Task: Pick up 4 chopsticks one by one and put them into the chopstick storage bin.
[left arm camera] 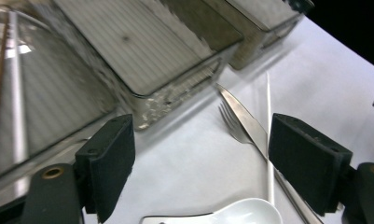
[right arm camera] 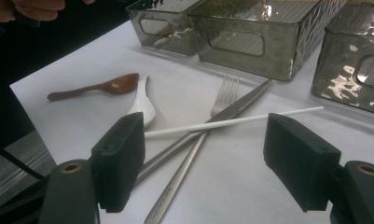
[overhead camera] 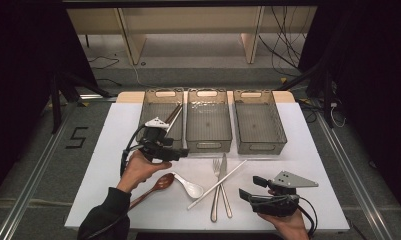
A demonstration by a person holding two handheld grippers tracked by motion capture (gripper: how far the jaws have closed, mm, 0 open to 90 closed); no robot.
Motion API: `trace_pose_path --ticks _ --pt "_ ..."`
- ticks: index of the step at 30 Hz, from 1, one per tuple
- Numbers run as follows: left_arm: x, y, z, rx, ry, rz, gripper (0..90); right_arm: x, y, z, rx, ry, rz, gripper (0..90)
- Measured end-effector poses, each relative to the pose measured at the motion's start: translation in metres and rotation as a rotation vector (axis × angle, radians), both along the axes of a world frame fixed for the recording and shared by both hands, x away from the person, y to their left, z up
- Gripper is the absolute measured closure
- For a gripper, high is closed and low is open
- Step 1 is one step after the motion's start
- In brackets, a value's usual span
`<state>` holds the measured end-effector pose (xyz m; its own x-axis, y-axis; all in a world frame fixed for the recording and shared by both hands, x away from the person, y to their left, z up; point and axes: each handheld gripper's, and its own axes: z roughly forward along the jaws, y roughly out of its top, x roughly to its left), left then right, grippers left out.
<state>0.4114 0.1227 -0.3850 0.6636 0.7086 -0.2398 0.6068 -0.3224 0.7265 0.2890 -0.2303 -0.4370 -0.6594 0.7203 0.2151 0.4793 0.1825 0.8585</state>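
My left gripper (overhead camera: 180, 151) hovers open at the front of the left bin (overhead camera: 164, 93), pointing right; nothing sits between its pads (left arm camera: 201, 154). Dark chopsticks (overhead camera: 173, 116) lie in that bin. Down on the white mat, my right gripper (overhead camera: 249, 187) stands open and empty (right arm camera: 208, 158), aimed at the cutlery. A fork (overhead camera: 216, 190) and a knife (overhead camera: 224, 185) lie side by side, with a thin white stick (overhead camera: 218, 184) crossing them. Left of them are a white ceramic spoon (overhead camera: 188, 187) and a wooden spoon (overhead camera: 155, 187).
Three smoky clear bins stand in a row at the back of the mat; the middle bin (overhead camera: 208, 145) and the right bin (overhead camera: 260, 147) hold nothing. The white mat (overhead camera: 113, 150) has free room at its left and right sides.
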Motion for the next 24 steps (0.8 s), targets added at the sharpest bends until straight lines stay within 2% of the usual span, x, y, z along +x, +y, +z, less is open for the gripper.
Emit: trace_pose_path --ticks 2,6,16,24 --pt "-0.001 -0.006 -0.004 0.018 0.006 -0.02 22.3 -0.001 0.0 0.0 0.002 0.002 -0.002 30.1" --pt "-0.003 -0.014 -0.011 0.037 0.013 -0.028 21.9 -0.001 -0.001 0.001 0.005 0.006 -0.004 30.1" --pt "-0.008 -0.023 -0.017 0.043 0.021 -0.046 21.5 -0.001 -0.001 0.0 0.003 0.004 -0.005 30.1" --pt "-0.015 -0.042 -0.027 0.092 0.034 -0.109 21.4 -0.001 -0.001 0.0 0.004 0.001 -0.005 30.1"
